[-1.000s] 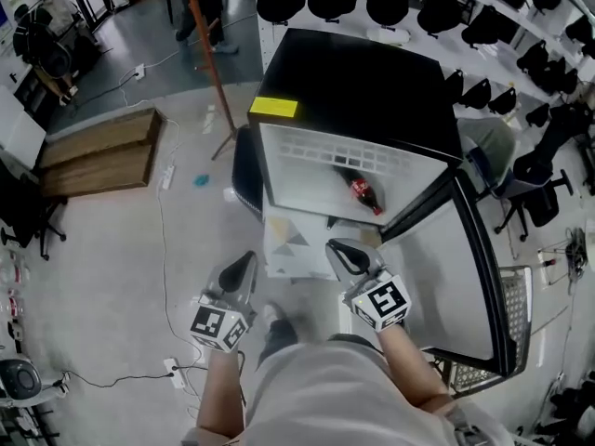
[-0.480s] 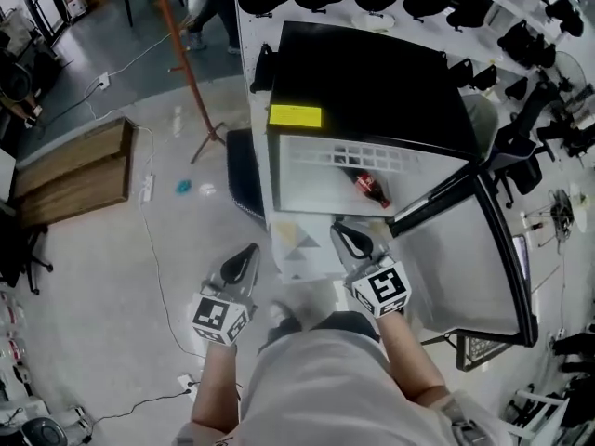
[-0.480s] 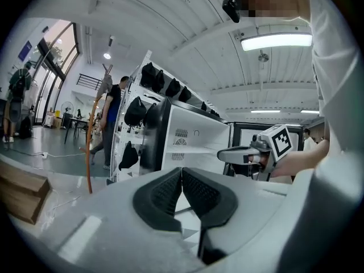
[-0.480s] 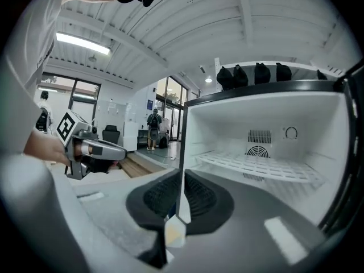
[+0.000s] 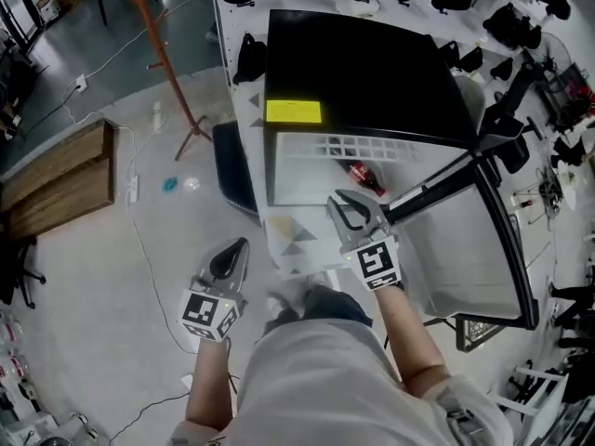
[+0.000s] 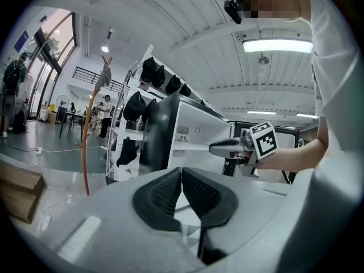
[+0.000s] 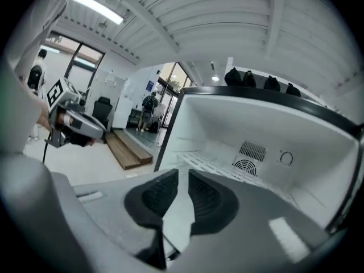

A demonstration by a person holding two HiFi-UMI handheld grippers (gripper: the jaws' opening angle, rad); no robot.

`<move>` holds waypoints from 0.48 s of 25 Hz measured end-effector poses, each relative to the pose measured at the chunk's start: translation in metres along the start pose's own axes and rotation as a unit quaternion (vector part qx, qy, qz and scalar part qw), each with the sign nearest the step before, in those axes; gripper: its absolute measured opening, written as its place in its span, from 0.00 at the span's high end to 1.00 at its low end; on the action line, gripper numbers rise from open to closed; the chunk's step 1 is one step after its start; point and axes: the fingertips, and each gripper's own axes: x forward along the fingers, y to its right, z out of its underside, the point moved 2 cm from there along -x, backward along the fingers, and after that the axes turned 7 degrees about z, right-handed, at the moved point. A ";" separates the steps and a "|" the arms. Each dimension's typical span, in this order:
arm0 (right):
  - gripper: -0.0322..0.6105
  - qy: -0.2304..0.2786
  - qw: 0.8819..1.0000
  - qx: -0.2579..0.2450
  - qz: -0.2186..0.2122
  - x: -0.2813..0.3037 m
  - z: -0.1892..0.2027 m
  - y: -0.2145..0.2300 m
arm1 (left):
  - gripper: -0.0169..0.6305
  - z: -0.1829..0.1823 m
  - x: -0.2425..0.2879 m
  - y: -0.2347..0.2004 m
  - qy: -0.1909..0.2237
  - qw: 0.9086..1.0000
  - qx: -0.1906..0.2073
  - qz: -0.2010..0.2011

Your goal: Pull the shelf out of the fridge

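Fridge (image 5: 363,63), black-topped, fills 12 o'clock of the head view and sits closer in frame than a second ago. The person has stepped in toward it.

Door (image 5: 465,249) stands swung open toward 4 o'clock, so the opening is clear.

Shelf (image 7: 213,162): a white grid, seated inside the cavity and not drawn out at all. The right gripper view shows it running back to the fan vent (image 7: 245,165) on the rear wall.

Right gripper (image 5: 351,214) has advanced from mid-floor to the fridge's front lip at 6 o'clock of the opening. Its jaws, shut a moment ago, are now opening. A narrow gap shows between the pads and nothing is in it.

Left gripper (image 5: 231,258) hangs at 8 o'clock, well clear of the fridge, with its pads together and empty.

Cola bottle (image 5: 365,177) lies inside, just beyond the right gripper. Can't tell whether it rests on the shelf or below it.

Judgement: reach phase, grip on the shelf's front edge not yet made. If the bottle rides on the shelf, it may roll during the pull.
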 end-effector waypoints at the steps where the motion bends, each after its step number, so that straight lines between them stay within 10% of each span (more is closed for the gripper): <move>1: 0.86 -0.006 1.000 -0.026 0.004 0.006 0.001 0.001 | 0.96 0.000 -0.002 -0.002 0.000 1.000 -0.002 -0.005; 12: 0.72 -0.032 0.978 -0.207 0.008 0.073 0.003 0.008 | 0.96 0.000 -0.039 -0.009 0.001 0.995 -0.020 -0.094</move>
